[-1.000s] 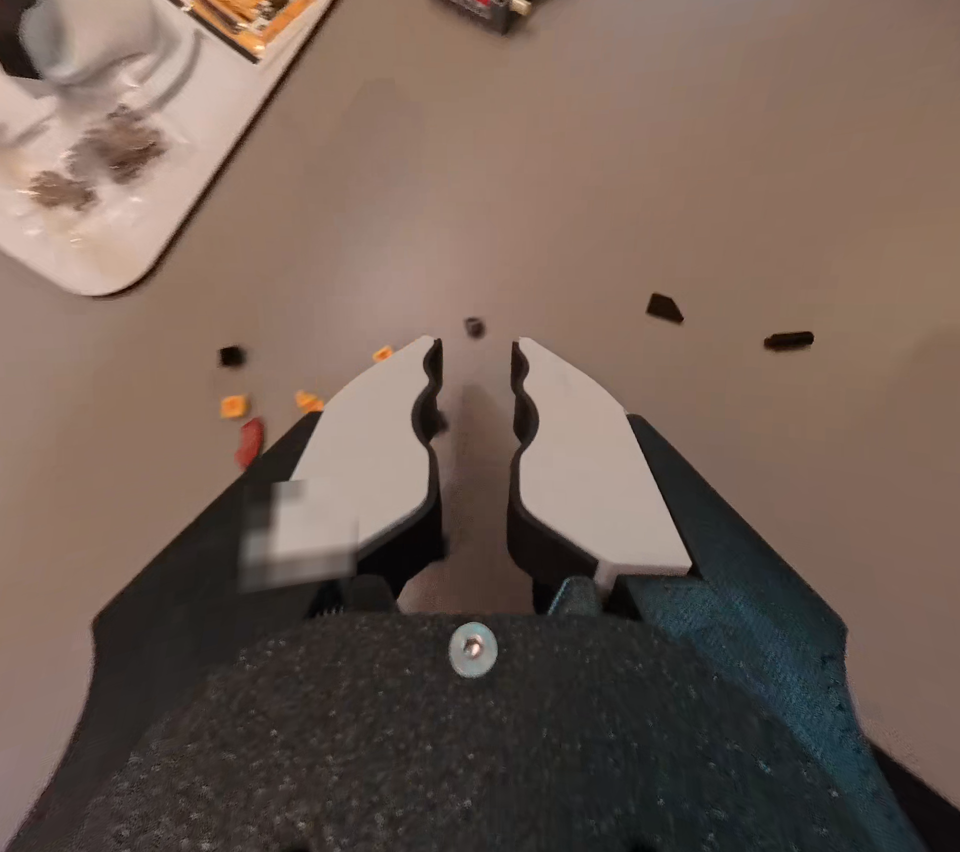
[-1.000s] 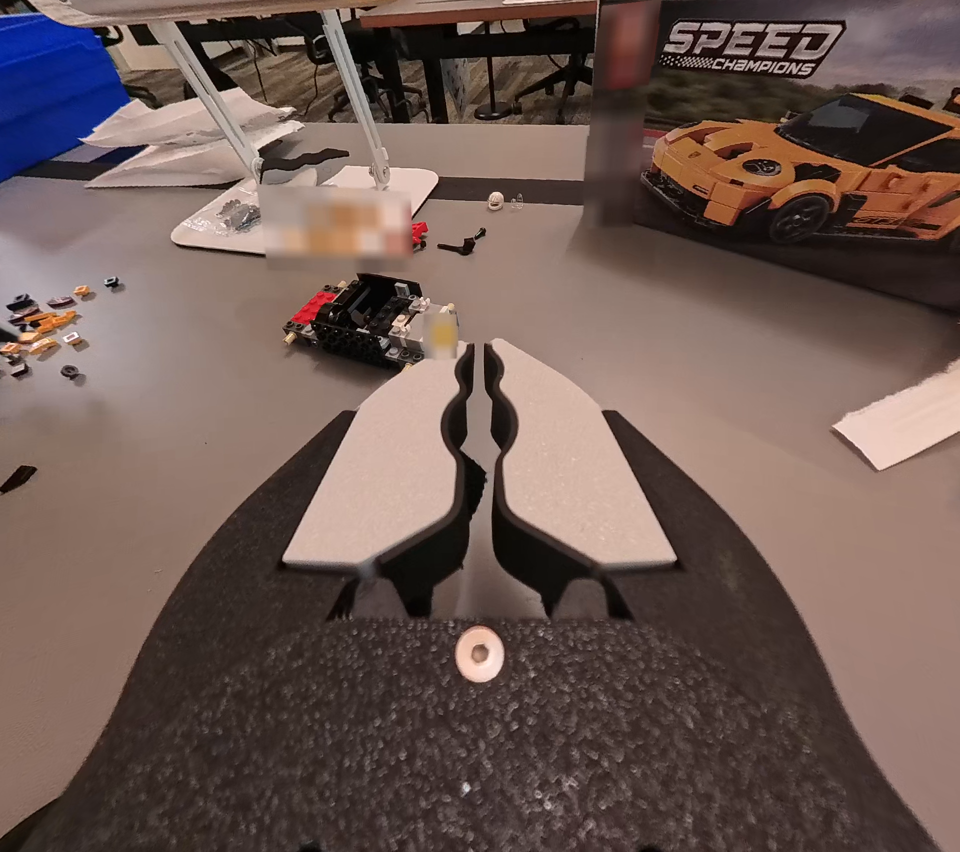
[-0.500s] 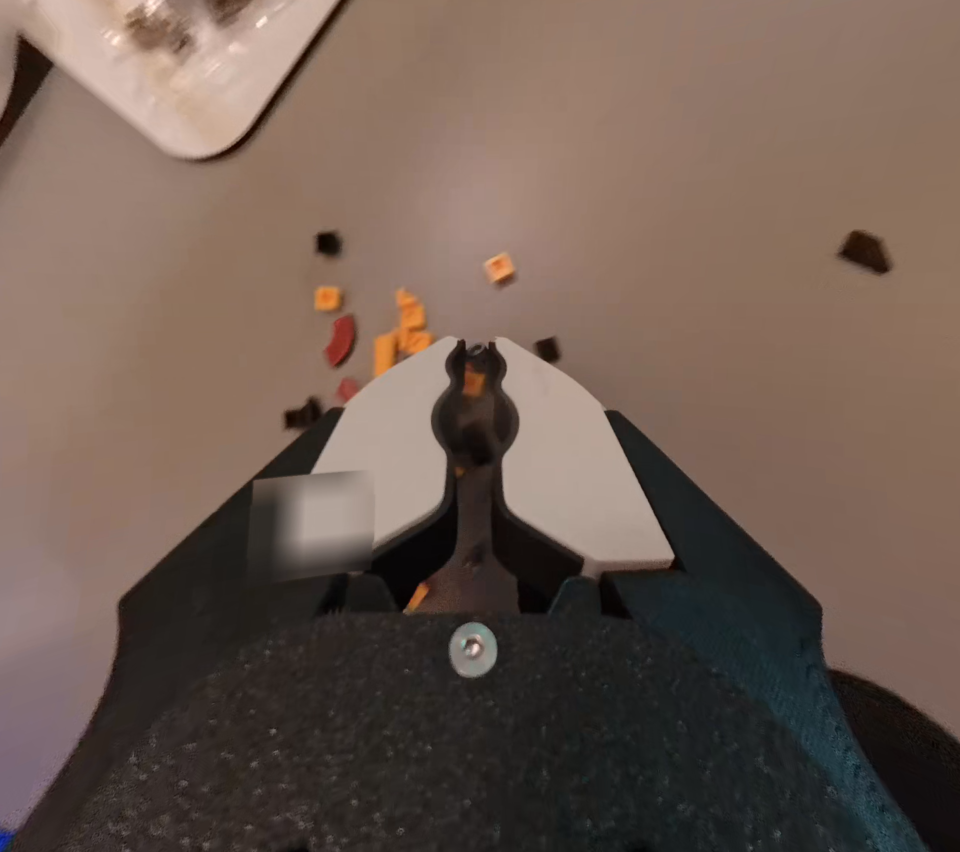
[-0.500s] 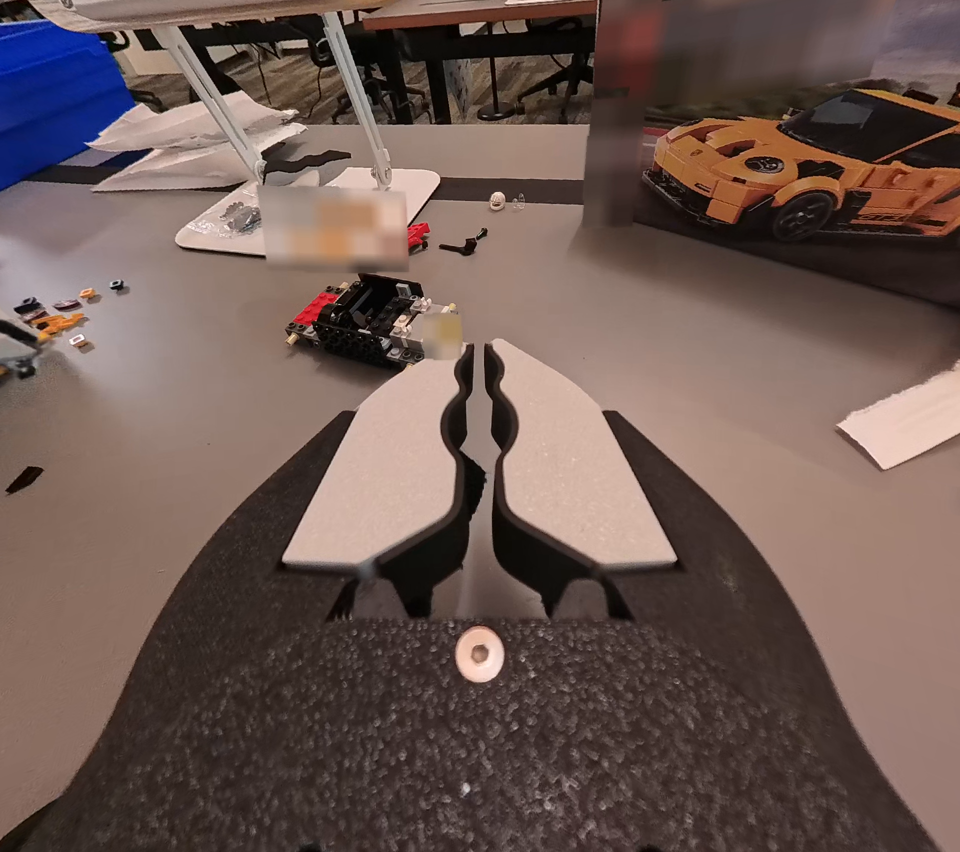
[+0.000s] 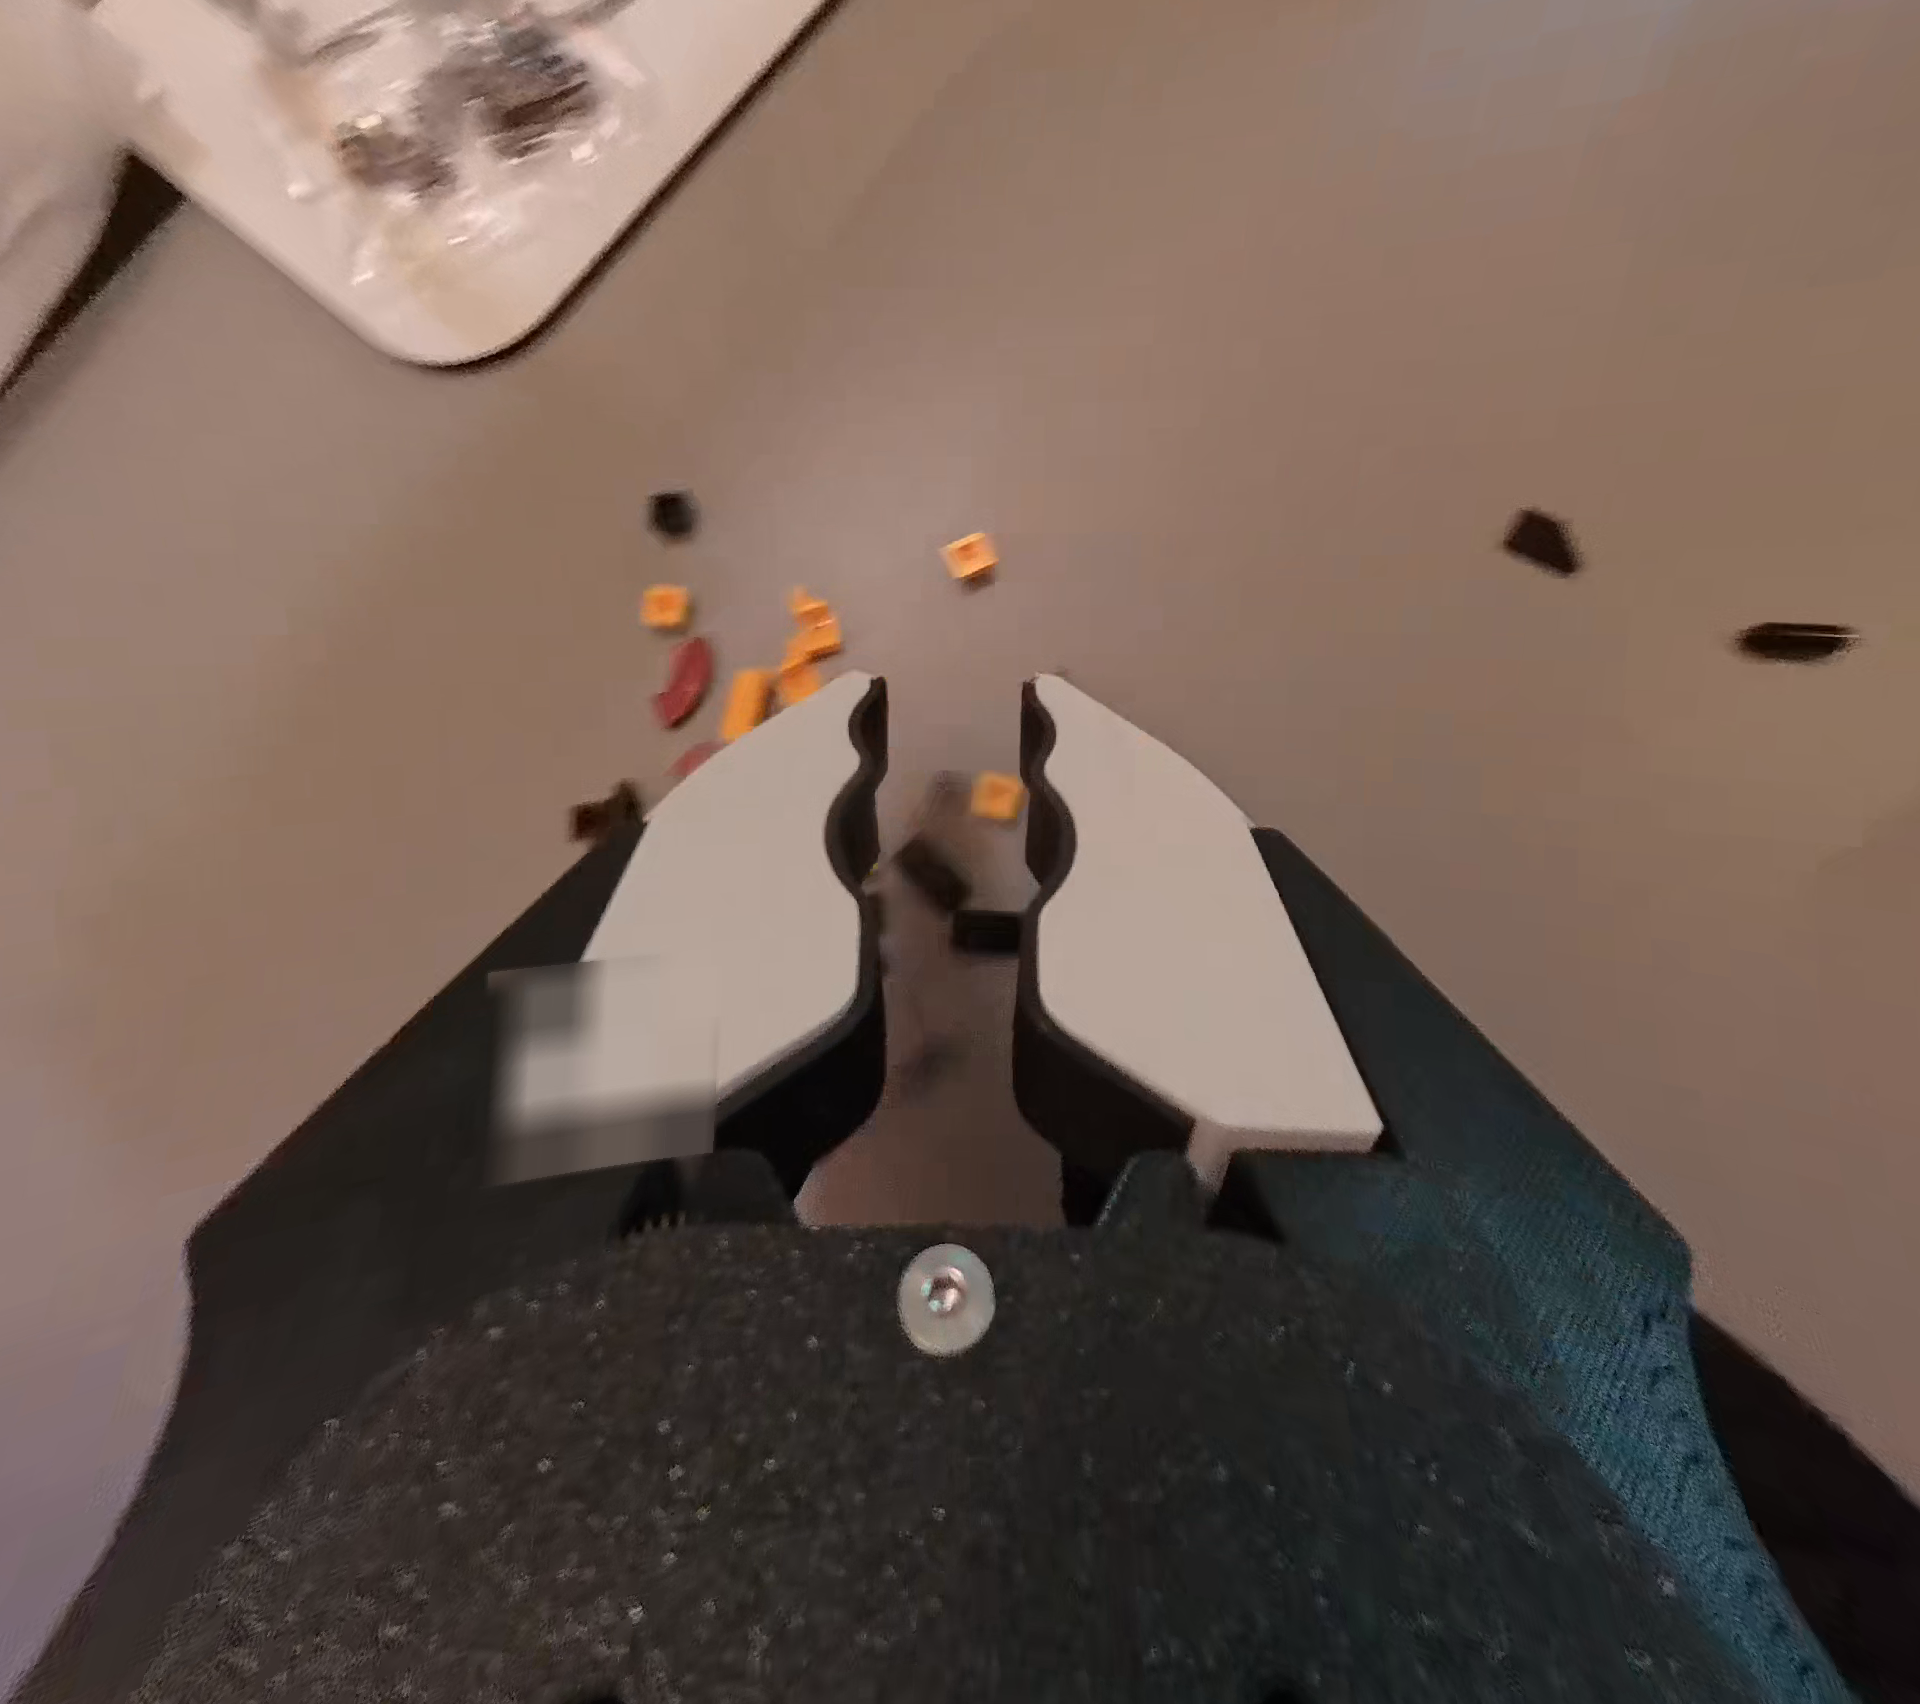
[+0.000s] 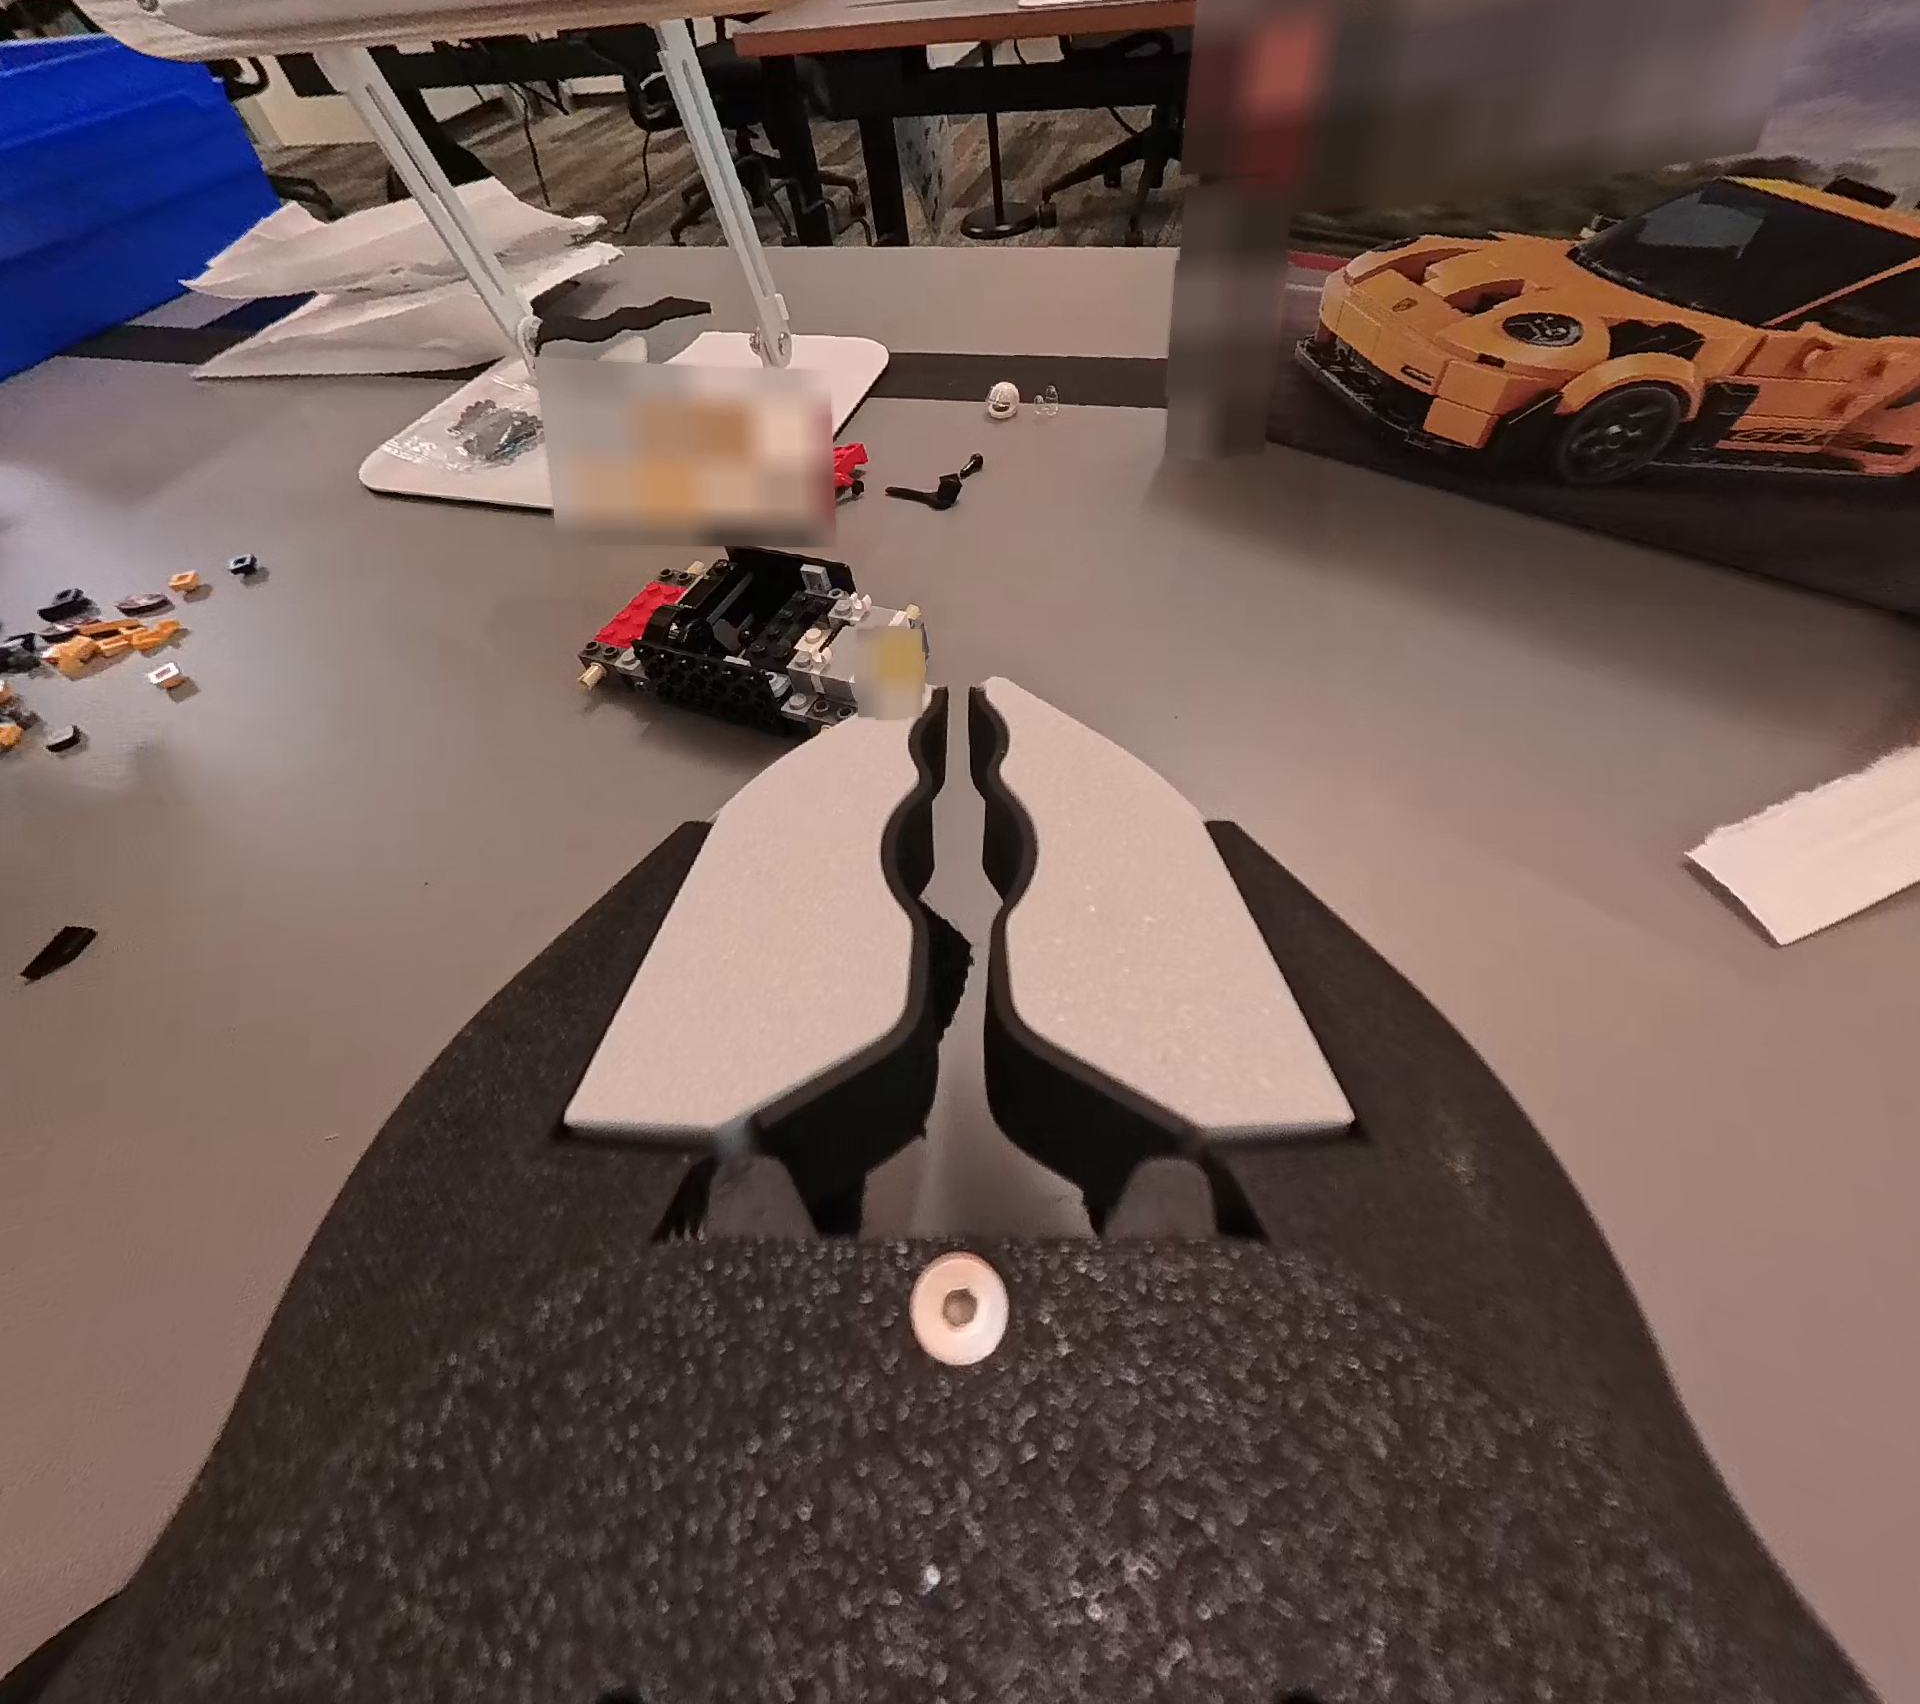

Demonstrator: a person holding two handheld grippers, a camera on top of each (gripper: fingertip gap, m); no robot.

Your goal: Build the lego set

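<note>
While the left gripper (image 5: 954,698) hovers part-open and empty over loose orange pieces (image 5: 800,667) on the grey surface (image 5: 1247,324), picking seems underway. The right gripper (image 6: 958,698), nearly closed and empty, waits near the half-built car (image 6: 753,641). Next comes closing on one piece.

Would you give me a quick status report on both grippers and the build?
Left gripper open, empty, over loose orange and black pieces. Right gripper nearly shut, empty, just short of the partly built car. Path clear.

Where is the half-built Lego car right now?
In the right wrist view, the half-built car sits on the grey table, just left of the right gripper, in front of the white stand base.
</note>
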